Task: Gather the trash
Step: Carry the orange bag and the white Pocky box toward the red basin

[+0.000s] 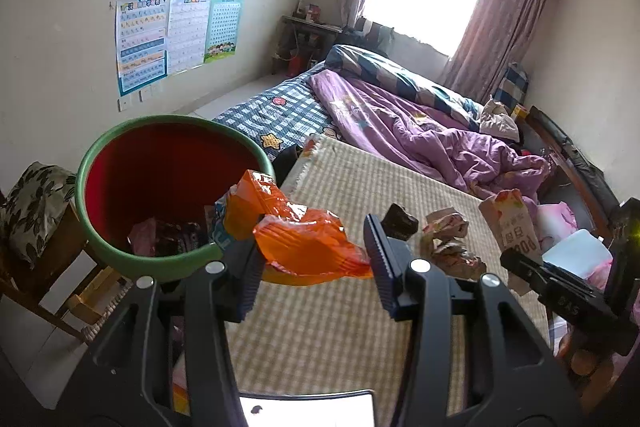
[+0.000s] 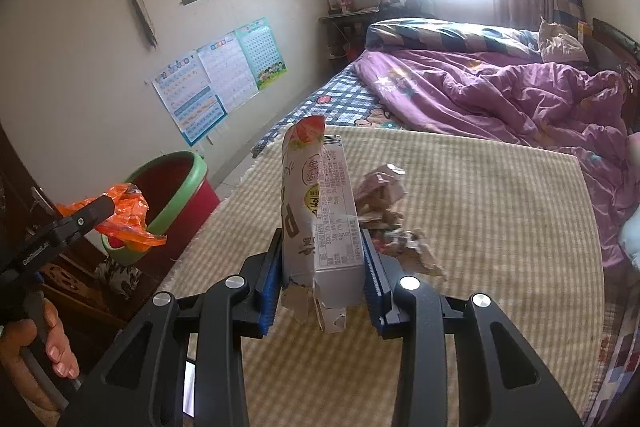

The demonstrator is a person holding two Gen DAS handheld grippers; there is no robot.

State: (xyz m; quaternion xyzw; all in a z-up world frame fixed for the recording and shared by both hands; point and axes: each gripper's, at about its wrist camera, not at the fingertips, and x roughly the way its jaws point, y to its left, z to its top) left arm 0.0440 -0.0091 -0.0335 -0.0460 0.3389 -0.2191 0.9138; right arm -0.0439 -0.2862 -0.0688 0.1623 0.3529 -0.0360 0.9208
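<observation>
My left gripper (image 1: 310, 259) is shut on a crumpled orange wrapper (image 1: 298, 237) and holds it beside the rim of a red bin with a green rim (image 1: 160, 263); other wrappers lie in the bin. My right gripper (image 2: 322, 271) is shut on a torn pink snack box (image 2: 320, 211) and holds it upright above the checked mat (image 2: 480, 211). The box also shows in the left wrist view (image 1: 510, 223). Crumpled paper wrappers (image 1: 448, 239) and a dark wrapper (image 1: 400, 223) lie on the mat. The orange wrapper also shows in the right wrist view (image 2: 128, 219).
A purple duvet (image 1: 420, 131) covers the bed beyond the mat. A wooden chair with a leaf-print cushion (image 1: 32, 211) stands left of the bin. Posters (image 1: 176, 35) hang on the wall. Pink and white items (image 1: 568, 247) lie at the mat's right edge.
</observation>
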